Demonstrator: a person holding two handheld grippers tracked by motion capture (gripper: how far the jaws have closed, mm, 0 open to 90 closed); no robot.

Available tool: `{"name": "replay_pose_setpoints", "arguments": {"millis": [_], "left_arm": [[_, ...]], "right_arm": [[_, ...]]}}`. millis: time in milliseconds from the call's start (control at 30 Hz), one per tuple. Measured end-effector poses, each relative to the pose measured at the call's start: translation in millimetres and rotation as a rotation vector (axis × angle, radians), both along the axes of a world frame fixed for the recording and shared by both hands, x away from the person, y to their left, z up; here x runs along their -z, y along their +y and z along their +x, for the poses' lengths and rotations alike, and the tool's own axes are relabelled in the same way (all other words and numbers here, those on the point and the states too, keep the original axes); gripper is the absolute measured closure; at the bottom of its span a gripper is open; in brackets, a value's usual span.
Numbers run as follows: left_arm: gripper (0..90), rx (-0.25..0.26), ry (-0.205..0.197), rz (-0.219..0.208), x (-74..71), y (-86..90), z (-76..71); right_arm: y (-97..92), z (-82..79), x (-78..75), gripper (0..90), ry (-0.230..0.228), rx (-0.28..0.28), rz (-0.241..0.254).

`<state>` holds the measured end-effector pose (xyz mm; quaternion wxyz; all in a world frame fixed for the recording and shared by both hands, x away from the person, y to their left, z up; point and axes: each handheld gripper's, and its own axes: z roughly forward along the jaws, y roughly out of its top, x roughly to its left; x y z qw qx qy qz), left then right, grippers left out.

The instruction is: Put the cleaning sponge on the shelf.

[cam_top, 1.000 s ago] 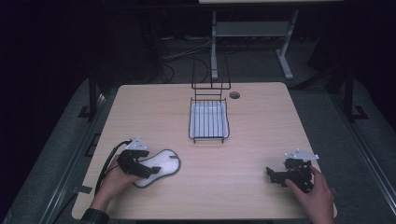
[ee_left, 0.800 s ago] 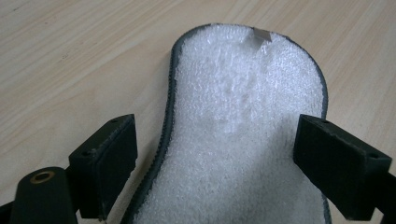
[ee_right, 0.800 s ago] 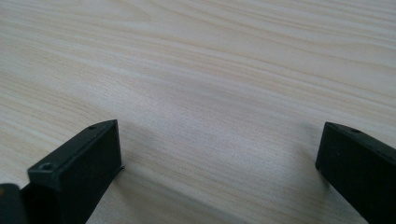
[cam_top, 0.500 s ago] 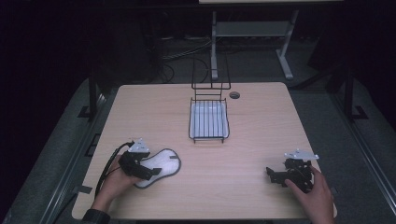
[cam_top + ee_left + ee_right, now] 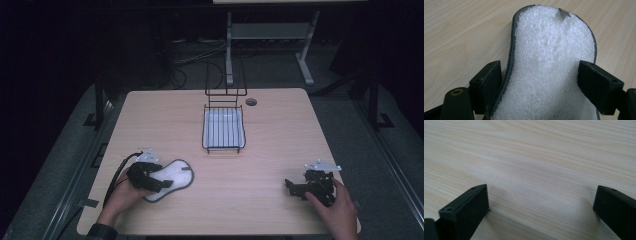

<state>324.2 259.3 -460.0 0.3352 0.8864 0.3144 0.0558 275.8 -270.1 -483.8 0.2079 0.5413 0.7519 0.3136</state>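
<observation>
A white fuzzy insole (image 5: 175,176) with a dark rim lies flat on the wooden table at the front left. My left gripper (image 5: 161,182) reaches over its near end, held by a hand. In the left gripper view the insole (image 5: 549,57) runs between the two black jaws of this gripper (image 5: 541,85); the jaws have just been closing and stand at its narrow waist, with the insole unbent. A small grey tag (image 5: 564,12) sits at its far end. My right gripper (image 5: 294,187) rests at the front right, open over bare wood (image 5: 541,202).
A black wire basket (image 5: 223,148) with a white lining stands in the middle of the table, its tall wire back toward the far edge. A round cable hole (image 5: 251,102) sits beside it. A cable (image 5: 119,172) trails from the left gripper toward the table's left edge.
</observation>
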Motion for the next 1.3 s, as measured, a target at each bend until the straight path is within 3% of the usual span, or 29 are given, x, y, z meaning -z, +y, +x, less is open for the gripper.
{"name": "replay_pose_setpoints", "arguments": {"millis": [267, 567, 667, 800, 867, 933, 1000, 1300], "left_arm": [[26.8, 0.001, 0.009, -0.011, -1.4, 0.8, -0.7], [35.8, -0.008, -0.018, -0.003, -6.9, 2.6, -3.9], [45.1, -0.013, -0.033, -0.007, -10.5, 4.8, -5.0], [46.3, -0.017, -0.041, -0.002, -11.1, 4.4, -5.5], [56.5, -0.027, -0.049, -0.04, -15.1, 7.2, -6.2], [65.4, -0.03, -0.051, -0.048, -17.1, 9.3, -6.2], [66.9, -0.027, -0.039, -0.046, -17.3, 10.8, -5.9], [80.0, -0.041, -0.003, -0.123, -24.7, 16.4, -6.2]], "right_arm": [[0.0, 0.0, 0.0, 0.0, 0.0, 0.0, 0.0], [0.1, 0.2, 0.0, 0.0, 0.0, 0.0, 0.0], [0.1, 0.2, 0.0, 0.0, 0.0, 0.0, 0.0], [0.1, 0.2, 0.0, 0.0, 0.0, 0.0, 0.0], [0.1, 0.2, 0.0, 0.0, 0.0, 0.001, 0.0], [0.1, 0.2, 0.0, 0.0, -0.001, 0.0, 0.0], [0.1, 0.3, -0.1, 0.0, 0.0, 0.0, -0.001], [0.2, 0.3, -0.1, 0.0, 0.0, 0.001, -0.001]]}}
